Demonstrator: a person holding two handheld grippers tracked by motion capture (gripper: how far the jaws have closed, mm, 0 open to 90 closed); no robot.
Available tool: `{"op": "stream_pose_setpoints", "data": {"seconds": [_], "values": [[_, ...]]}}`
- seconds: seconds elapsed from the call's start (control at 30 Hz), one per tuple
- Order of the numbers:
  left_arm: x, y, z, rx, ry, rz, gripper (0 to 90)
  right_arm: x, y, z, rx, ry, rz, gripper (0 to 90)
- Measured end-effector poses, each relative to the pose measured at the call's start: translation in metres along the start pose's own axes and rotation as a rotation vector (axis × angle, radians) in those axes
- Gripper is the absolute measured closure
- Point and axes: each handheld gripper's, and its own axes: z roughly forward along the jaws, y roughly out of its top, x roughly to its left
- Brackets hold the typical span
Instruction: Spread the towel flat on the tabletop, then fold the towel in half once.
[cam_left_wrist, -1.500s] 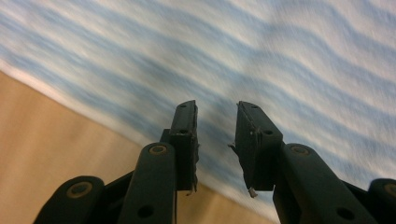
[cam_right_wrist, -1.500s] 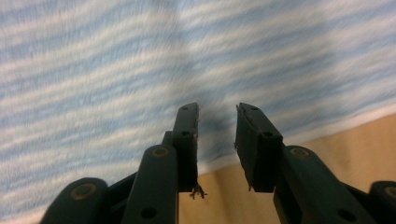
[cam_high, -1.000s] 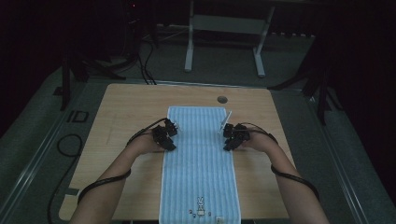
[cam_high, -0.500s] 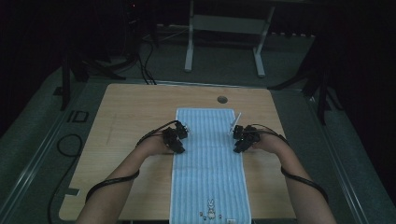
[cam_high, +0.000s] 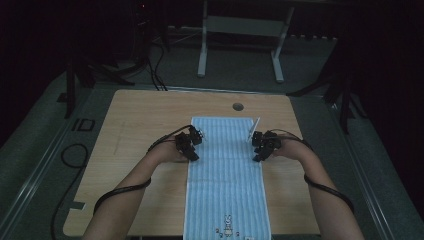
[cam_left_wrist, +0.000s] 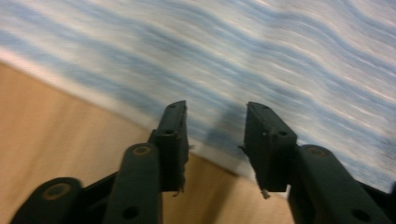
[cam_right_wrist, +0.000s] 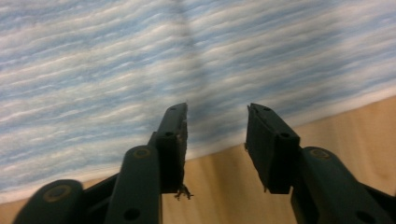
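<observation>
Our left gripper (cam_high: 194, 145) has its jaws spread with a clear gap, having just been opening, and nothing is between them; in the left gripper view (cam_left_wrist: 215, 122) the tips hang over the towel's (cam_left_wrist: 261, 60) edge where it meets the bare table (cam_left_wrist: 60, 126). Our right gripper (cam_high: 259, 145) is the same: jaws apart, just been opening, nothing pinched; the right gripper view (cam_right_wrist: 217, 121) shows the tips above the towel's (cam_right_wrist: 140, 60) border with the wood (cam_right_wrist: 224, 186) right below. In the high view both grippers sit at the towel's (cam_high: 227, 170) long edges, left one at the left edge, right one at the right, roughly level with each other. The towel is blue and white striped, laid flat lengthwise down the middle of the table (cam_high: 135, 125), its near end at the table's near edge with a small printed figure (cam_high: 227, 222) on it. A round hole (cam_high: 238, 106) sits in the tabletop beyond the towel's far end. A cable (cam_high: 122, 192) loops from the left forearm.
</observation>
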Motion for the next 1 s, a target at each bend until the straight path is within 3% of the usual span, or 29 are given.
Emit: {"op": "stream_pose_setpoints", "data": {"seconds": [0.17,0.33,0.43,0.57,0.73,0.8,1.0], "values": [[0.014,0.004,-0.002,0.014,0.045,-0.028,53.7,-0.011,0.008,-0.002,-0.008,-0.015,-0.011,55.9],[0.020,0.012,0.002,0.066,0.089,0.000,52.9,-0.022,0.016,0.003,0.024,-0.038,-0.028,55.9],[0.022,0.017,0.005,0.067,0.089,-0.007,52.9,-0.026,0.019,0.007,0.045,-0.035,-0.020,57.3],[0.022,0.019,0.012,0.097,0.091,0.017,52.9,-0.028,0.020,0.017,0.089,-0.027,-0.039,59.3],[0.021,0.017,0.015,0.101,0.055,0.006,53.2,-0.029,0.020,0.019,0.101,-0.006,-0.033,63.1],[0.021,0.016,0.015,0.097,0.031,-0.011,57.0,-0.028,0.021,0.019,0.108,0.010,-0.034,66.4],[0.013,0.018,0.014,0.105,0.014,0.041,78.5,-0.022,0.025,0.019,0.143,0.028,-0.045,84.7]]}}
